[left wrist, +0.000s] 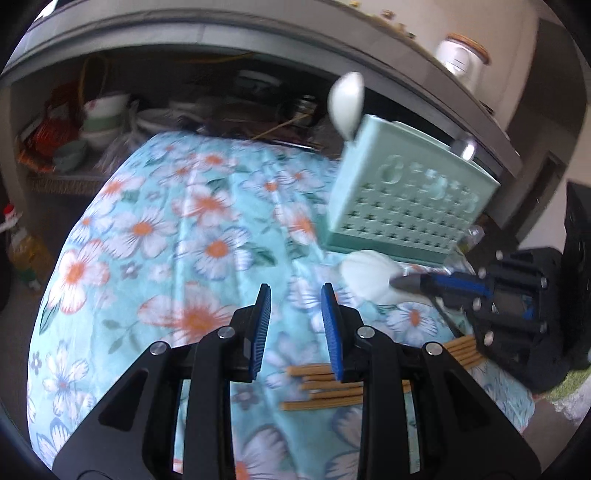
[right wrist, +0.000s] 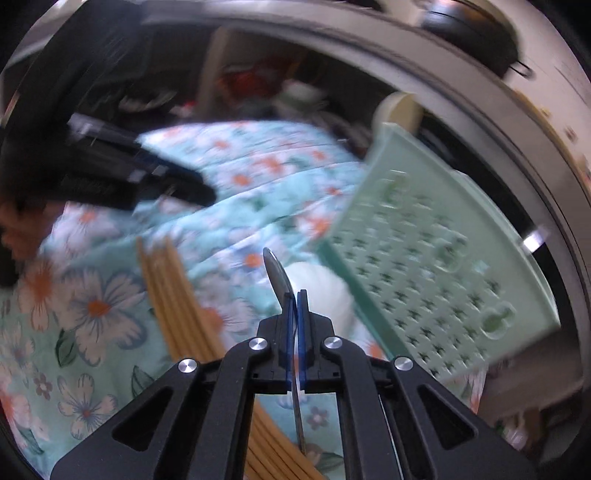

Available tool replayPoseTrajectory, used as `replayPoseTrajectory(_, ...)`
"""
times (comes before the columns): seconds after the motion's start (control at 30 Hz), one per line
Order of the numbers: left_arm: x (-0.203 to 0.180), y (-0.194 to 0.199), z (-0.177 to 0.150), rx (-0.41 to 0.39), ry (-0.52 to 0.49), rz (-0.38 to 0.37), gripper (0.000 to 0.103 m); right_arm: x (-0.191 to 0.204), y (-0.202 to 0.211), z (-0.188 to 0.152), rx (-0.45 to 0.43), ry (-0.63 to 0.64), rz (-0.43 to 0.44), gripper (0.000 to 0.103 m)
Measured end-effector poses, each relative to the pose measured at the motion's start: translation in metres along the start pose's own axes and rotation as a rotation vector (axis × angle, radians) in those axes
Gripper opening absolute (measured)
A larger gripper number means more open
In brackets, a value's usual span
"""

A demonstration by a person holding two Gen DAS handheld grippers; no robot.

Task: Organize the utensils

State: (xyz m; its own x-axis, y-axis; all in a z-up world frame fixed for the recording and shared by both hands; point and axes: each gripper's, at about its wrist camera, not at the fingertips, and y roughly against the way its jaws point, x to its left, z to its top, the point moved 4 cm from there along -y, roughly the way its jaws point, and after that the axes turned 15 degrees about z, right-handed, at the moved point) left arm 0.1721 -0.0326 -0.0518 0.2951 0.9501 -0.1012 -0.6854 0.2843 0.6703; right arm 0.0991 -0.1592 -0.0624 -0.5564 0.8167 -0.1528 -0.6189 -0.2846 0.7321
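A mint-green perforated utensil holder (left wrist: 406, 199) stands on the floral cloth with a white spoon (left wrist: 346, 105) and a metal handle (left wrist: 464, 147) sticking out of its top; it also shows in the right wrist view (right wrist: 436, 258). My right gripper (right wrist: 295, 295) is shut on a metal spoon (right wrist: 277, 275), held in front of the holder; it shows from the side in the left wrist view (left wrist: 410, 283). A white spoon (left wrist: 369, 275) lies below it. My left gripper (left wrist: 295, 295) is open and empty above the cloth. Wooden chopsticks (left wrist: 325, 387) lie beneath it.
The table is covered with a light-blue floral cloth (left wrist: 166, 240). Behind it a grey shelf (left wrist: 184, 33) holds stacked bowls (left wrist: 103, 122) and clutter. A white jar (left wrist: 461, 59) stands on top. The chopsticks also show in the right wrist view (right wrist: 173, 295).
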Motion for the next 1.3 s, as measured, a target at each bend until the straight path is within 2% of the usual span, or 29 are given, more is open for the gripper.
replayPoseTrajectory(0.2,-0.046,-0.004,-0.002,0.006,-0.215,-0.003,0.033,-0.034,0.049,-0.010,-0.161,-0.218,-0.078,0.002)
replayPoseTrajectory(0.3,-0.072,-0.017,-0.007,0.029,-0.373,0.072,0.038,-0.050,0.075,-0.025,-0.243,-0.342,-0.101,0.002)
replayPoseTrajectory(0.43,-0.096,-0.034,-0.014,0.070,-0.514,0.116,0.042,-0.066,0.094,-0.045,-0.322,-0.467,-0.113,0.002)
replayPoseTrajectory(0.53,-0.107,-0.047,-0.018,0.086,-0.592,0.163,0.048,-0.070,0.103,-0.057,-0.361,-0.519,-0.103,0.002)
replayPoseTrajectory(0.6,-0.114,-0.052,-0.018,0.068,-0.634,0.207,0.054,-0.071,0.105,-0.062,-0.375,-0.535,-0.097,0.002)
replayPoseTrajectory(0.7,-0.121,-0.057,-0.017,0.053,-0.681,0.251,0.058,-0.073,0.105,-0.068,-0.399,-0.558,-0.086,0.002)
replayPoseTrajectory(0.93,-0.140,-0.054,-0.018,-0.058,-0.779,0.326,0.059,-0.076,0.102,-0.074,-0.438,-0.592,-0.049,0.002)
replayPoseTrajectory(1.03,-0.149,-0.045,-0.019,-0.165,-0.828,0.379,0.058,-0.075,0.101,-0.074,-0.442,-0.586,-0.046,0.002)
replayPoseTrajectory(1.13,-0.157,-0.036,-0.022,-0.259,-0.867,0.399,0.056,-0.075,0.101,-0.074,-0.445,-0.588,-0.043,0.002)
replayPoseTrajectory(1.23,-0.163,-0.032,-0.022,-0.304,-0.872,0.413,0.055,-0.077,0.101,-0.076,-0.449,-0.596,-0.036,0.002)
replayPoseTrajectory(1.3,-0.162,-0.032,-0.018,-0.310,-0.843,0.409,0.050,-0.077,0.101,-0.077,-0.451,-0.600,-0.032,0.002)
